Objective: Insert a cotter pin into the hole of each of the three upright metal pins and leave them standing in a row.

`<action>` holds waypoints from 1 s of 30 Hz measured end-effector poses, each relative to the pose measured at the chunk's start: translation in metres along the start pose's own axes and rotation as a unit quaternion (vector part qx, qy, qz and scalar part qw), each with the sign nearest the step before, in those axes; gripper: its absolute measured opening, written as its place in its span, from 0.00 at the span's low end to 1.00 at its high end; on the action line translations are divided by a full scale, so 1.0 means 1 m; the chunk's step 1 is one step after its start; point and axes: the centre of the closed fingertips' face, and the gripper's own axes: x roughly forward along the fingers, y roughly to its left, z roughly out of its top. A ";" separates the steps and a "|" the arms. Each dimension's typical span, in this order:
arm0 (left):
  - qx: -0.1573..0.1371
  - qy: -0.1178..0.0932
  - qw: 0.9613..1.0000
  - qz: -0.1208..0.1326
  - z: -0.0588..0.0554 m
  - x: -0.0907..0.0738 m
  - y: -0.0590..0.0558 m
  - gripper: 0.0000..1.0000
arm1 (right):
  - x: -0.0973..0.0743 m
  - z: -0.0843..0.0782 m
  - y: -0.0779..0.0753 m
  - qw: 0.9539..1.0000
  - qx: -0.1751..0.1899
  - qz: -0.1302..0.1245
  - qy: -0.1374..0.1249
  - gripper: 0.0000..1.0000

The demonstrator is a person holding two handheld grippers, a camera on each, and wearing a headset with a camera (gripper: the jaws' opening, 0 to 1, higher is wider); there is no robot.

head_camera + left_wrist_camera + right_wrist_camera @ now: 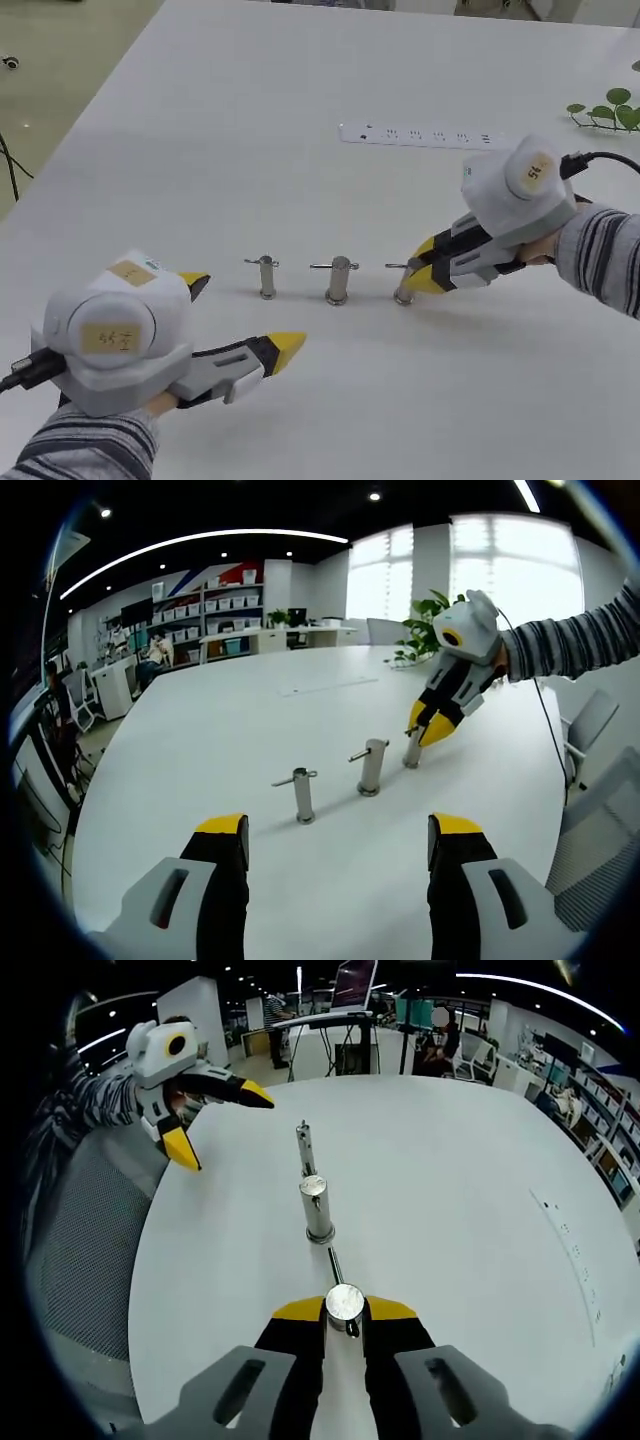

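The left hand, in a striped sleeve [85,445], sat low at the near left of the white table [300,100], reaching forward; its left gripper [240,314] pointed toward the row of pins with the jaws spread wide and nothing between them; in the left gripper view the two yellow tips stood far apart over bare tabletop, short of the pins.

The right hand came in from the right, angled down and leftward; the right gripper [420,266] had its jaws drawn close about the right pin [404,291]; in the right gripper view the yellow tips pressed on either side of that pin's round head [345,1304], gripping it.

The three metal pins stood upright in a row on the table: left pin [267,278], middle pin [339,281] and right pin; each carried a thin cotter pin [325,266] crosswise near its top.

Beyond the row lay a white power strip [415,135]; green leaves [605,110] showed at the far right edge.
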 end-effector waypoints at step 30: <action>0.017 0.009 1.000 0.000 0.000 -0.002 0.004 0.71 | -0.002 0.008 -0.001 0.999 -0.038 -0.004 0.002 0.09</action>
